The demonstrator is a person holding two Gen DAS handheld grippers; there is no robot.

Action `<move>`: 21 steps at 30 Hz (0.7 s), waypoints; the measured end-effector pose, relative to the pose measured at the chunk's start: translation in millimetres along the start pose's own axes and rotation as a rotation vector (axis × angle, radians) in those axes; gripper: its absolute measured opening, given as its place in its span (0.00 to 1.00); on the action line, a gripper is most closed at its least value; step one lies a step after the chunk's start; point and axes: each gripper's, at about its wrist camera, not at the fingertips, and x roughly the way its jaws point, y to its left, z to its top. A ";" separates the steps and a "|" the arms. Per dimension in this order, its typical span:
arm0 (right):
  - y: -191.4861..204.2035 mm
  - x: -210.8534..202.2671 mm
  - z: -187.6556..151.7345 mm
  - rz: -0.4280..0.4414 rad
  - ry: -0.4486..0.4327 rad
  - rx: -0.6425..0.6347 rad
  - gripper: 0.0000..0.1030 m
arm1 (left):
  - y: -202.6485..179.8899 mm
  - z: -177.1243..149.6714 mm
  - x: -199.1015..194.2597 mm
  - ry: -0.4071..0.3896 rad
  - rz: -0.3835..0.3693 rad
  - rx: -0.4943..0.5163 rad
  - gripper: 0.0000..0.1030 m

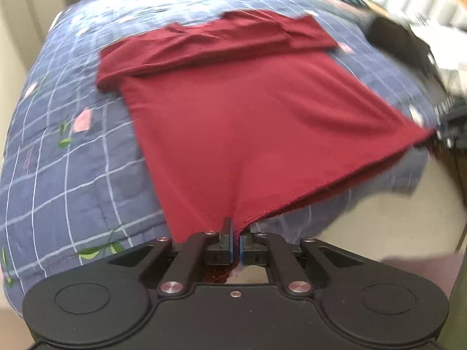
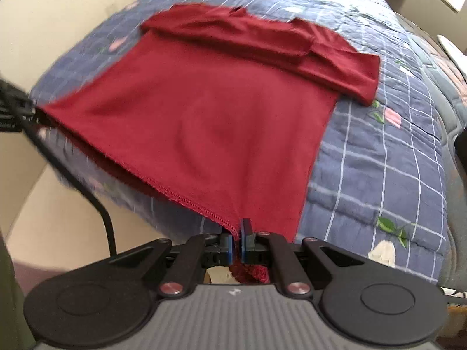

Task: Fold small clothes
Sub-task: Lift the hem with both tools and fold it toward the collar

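Note:
A dark red T-shirt [image 1: 248,108] lies spread on a blue checked quilt [image 1: 67,157], its sleeves folded in across the far end. My left gripper [image 1: 236,237] is shut on the shirt's near left hem corner, and the cloth bunches behind its pads. In the right wrist view the same red T-shirt [image 2: 210,110] stretches away from my right gripper [image 2: 237,237], which is shut on the near right hem corner. The hem hangs lifted between the two corners, off the quilt's edge. Each view shows the other gripper at the far hem corner, blurred.
The quilt [image 2: 379,160] covers a bed with leaf and pink square prints. Pale floor [image 1: 364,221] shows beyond the bed's near edge. A black cable [image 2: 96,213] hangs at the left of the right wrist view. A dark object [image 1: 402,43] sits at the bed's far right.

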 end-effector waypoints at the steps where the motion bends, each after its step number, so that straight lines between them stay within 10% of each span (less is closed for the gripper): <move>1: -4.7 0.0 4.9 0.004 -0.014 0.012 0.06 | 6.5 6.0 0.6 -0.006 -0.001 -0.038 0.03; 13: -94.8 16.9 152.3 -0.082 -0.340 -0.129 0.07 | 53.1 171.1 20.7 -0.235 0.067 -0.056 0.04; 21: -145.9 54.6 251.8 -0.089 -0.470 -0.122 0.07 | 102.7 288.1 59.1 -0.228 0.116 -0.245 0.05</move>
